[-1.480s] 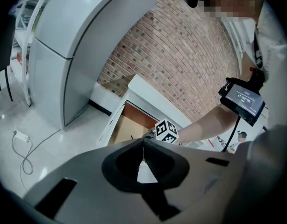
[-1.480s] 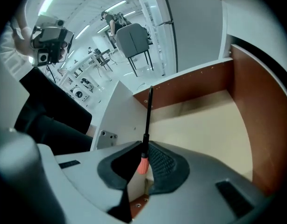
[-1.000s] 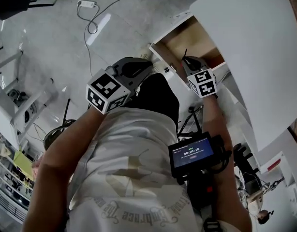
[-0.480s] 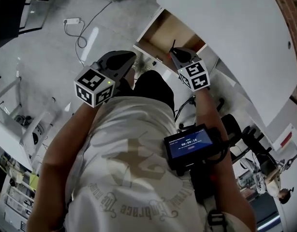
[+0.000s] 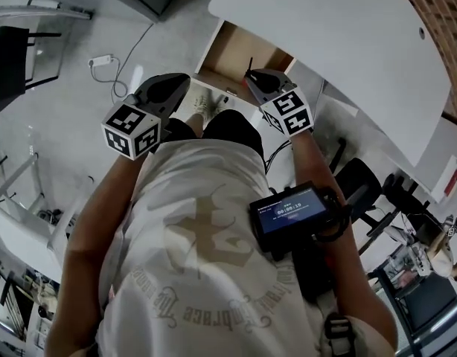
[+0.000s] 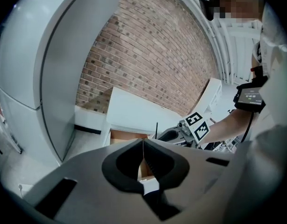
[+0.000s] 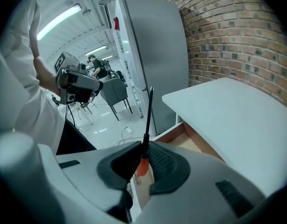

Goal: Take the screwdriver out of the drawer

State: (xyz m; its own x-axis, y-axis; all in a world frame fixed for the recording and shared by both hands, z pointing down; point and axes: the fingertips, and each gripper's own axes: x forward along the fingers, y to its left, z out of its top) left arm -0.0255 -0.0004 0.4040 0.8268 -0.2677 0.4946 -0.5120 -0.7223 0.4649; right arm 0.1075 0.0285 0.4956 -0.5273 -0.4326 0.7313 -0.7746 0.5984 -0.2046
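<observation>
right tongs (image 7: 142, 149) pinch the screwdriver (image 7: 146, 129) (orange handle, shaft up) near the open drawer (image 7: 192, 141); left tongs (image 6: 143, 153) pressed together, empty

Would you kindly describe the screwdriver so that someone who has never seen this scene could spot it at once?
Find the white table by the brick wall, with its wooden drawer pulled open. At the drawer, the right claw pinches the screwdriver. It is the only thin black shaft with an orange handle, and it points upward.
</observation>
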